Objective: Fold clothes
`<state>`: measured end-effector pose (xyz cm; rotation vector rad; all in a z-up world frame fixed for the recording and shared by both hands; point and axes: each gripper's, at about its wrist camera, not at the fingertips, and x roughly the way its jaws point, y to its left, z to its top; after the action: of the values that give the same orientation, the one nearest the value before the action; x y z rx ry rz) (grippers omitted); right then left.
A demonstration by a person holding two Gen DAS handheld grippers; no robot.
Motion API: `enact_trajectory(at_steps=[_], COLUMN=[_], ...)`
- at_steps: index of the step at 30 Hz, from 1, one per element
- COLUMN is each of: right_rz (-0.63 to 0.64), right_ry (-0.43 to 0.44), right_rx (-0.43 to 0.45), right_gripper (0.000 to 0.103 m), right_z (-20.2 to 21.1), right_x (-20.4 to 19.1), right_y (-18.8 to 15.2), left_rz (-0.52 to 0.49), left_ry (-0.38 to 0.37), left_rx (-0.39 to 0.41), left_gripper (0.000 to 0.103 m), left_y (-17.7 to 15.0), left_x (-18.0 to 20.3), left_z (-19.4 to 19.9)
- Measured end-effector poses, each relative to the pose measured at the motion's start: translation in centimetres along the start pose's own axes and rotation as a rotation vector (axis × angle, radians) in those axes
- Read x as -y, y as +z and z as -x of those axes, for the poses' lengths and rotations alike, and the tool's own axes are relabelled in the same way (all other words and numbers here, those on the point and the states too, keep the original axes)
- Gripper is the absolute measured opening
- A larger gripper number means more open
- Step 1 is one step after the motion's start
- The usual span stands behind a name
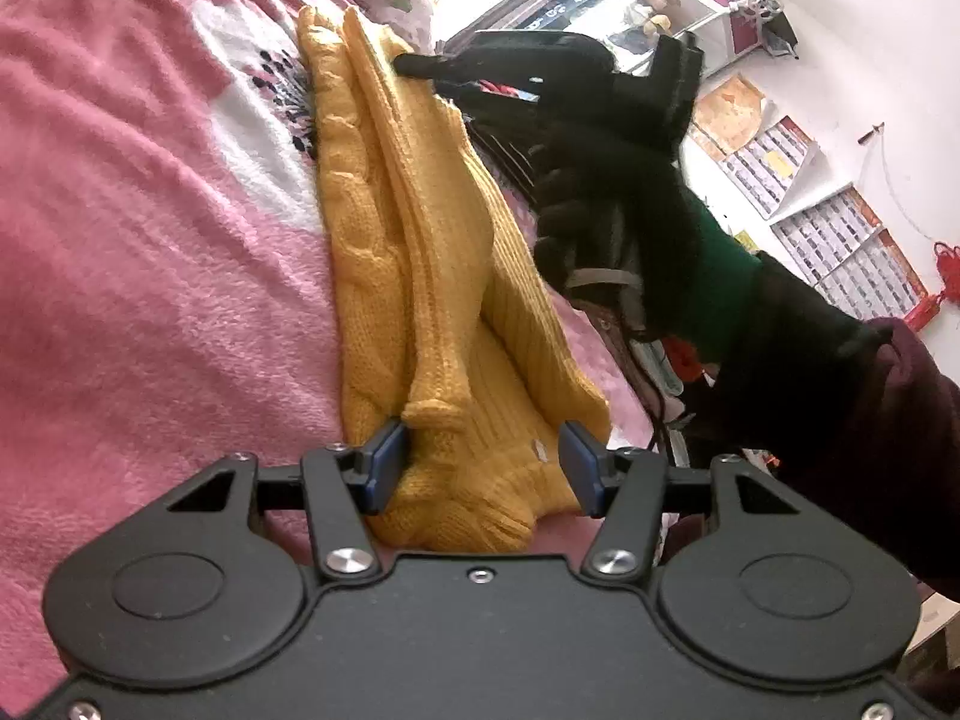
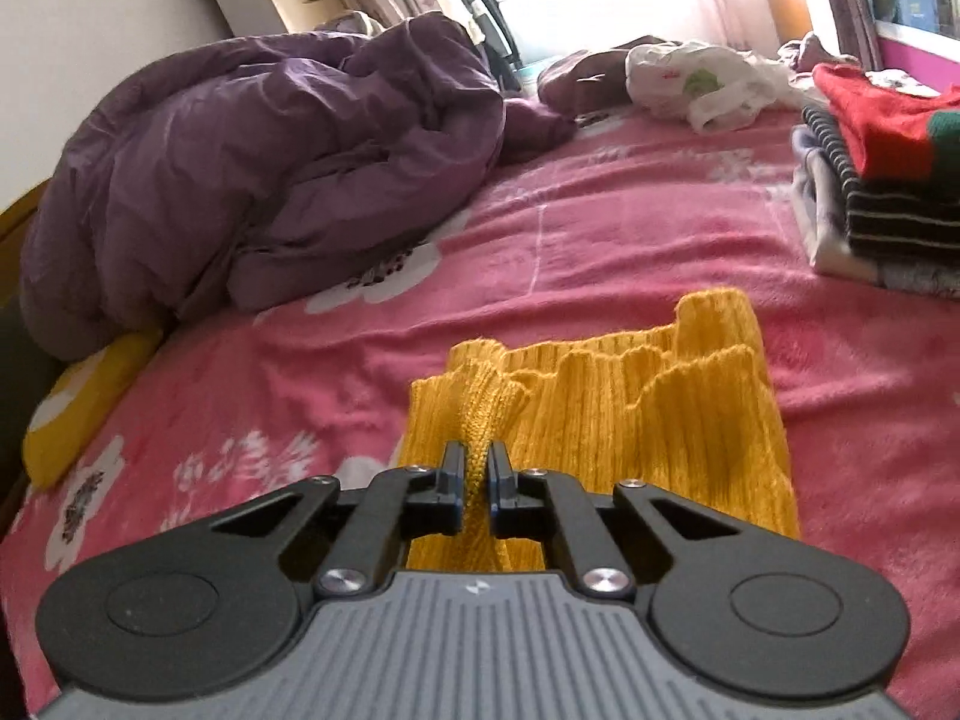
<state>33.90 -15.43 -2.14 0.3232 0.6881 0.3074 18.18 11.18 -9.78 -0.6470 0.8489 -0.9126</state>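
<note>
Two grippers work one yellow sweater [image 1: 420, 276], which lies partly folded on the pink blanket [image 1: 150, 210], near the stack of folded clothes [image 2: 888, 180]. Right gripper [image 2: 477, 474] is pinched tight on a knit fold at the sweater's near edge. Left gripper [image 1: 480, 468] stands wide, straddling the other end, gripping nothing. Best, I judge, to close the left on all layers, then carry both ends over level so the fold lands square.

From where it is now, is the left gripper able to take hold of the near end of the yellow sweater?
Probably yes. The left gripper is open, and the near end of the yellow sweater already lies between its fingers, with nothing between. The right gripper grips another fold farther off.
</note>
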Motion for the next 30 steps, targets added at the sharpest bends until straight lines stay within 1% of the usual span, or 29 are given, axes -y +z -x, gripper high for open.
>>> enact_trajectory(at_steps=[3, 6, 8, 9, 11, 13, 16, 18, 21, 22, 24, 26, 29, 30], right_rz=[0.038, 0.041, 0.044, 0.046, 0.064, 0.086, 0.144, 0.216, 0.31, 0.352, 0.439, 0.48, 0.372, 0.359], right_ry=[-0.038, -0.053, -0.063, -0.064, -0.042, -0.008, 0.046, 0.07, 0.13, 0.128, 0.093, 0.03, 0.027, 0.028], right_rx=[-0.046, -0.074, -0.093, -0.098, -0.074, -0.051, -0.049, -0.053, -0.075, -0.086, -0.124, -0.149, -0.139, -0.136], right_gripper=[0.009, 0.01, 0.014, 0.015, 0.018, 0.018, 0.018, 0.018, 0.018, 0.018, 0.016, 0.016, 0.016, 0.017], right_z=[-1.8, -2.3, -2.6, -2.6, -1.2, 0.6, 3.6, 5.7, 7.7, 8.0, 7.4, 6.0, 5.0, 5.2], right_x=[-0.3, -0.4, -0.5, -0.6, -0.9, -1.2, -1.8, -2.6, -4.0, -4.5, -5.6, -5.9, -5.2, -5.2], right_y=[-0.2, -0.2, -0.1, -0.1, 0.1, -0.1, -1.6, -3.2, -5.4, -6.4, -8.1, -9.3, -9.2, -9.1], left_rz=[0.013, 0.019, 0.023, 0.022, 0.021, 0.021, 0.019, 0.014, 0.011, 0.009, 0.004, -0.008, -0.095, -0.124], left_ry=[-0.003, 0.001, 0.003, 0.005, 0.009, 0.013, 0.024, 0.03, 0.034, 0.037, 0.043, 0.059, 0.123, 0.144], left_rx=[-0.001, -0.001, -0.002, -0.002, -0.002, -0.002, -0.001, 0.001, 0.005, 0.004, 0.001, -0.002, -0.006, -0.007], left_gripper=[0.057, 0.057, 0.057, 0.057, 0.057, 0.057, 0.057, 0.059, 0.059, 0.059, 0.059, 0.06, 0.064, 0.066], left_y=[0.1, 0.2, 0.2, 0.1, 0.0, 0.0, -0.1, -0.2, -0.4, -0.4, -0.4, 0.1, 0.1, 0.1], left_x=[-0.2, -0.3, -0.3, -0.4, -0.4, -0.5, -0.4, -0.3, -0.4, -0.3, -0.3, 0.4, 2.2, 2.8], left_z=[0.0, 0.1, 0.1, 0.2, 0.3, 0.3, 0.3, 0.4, 0.6, 0.6, 0.6, 0.3, 0.2, 0.2])
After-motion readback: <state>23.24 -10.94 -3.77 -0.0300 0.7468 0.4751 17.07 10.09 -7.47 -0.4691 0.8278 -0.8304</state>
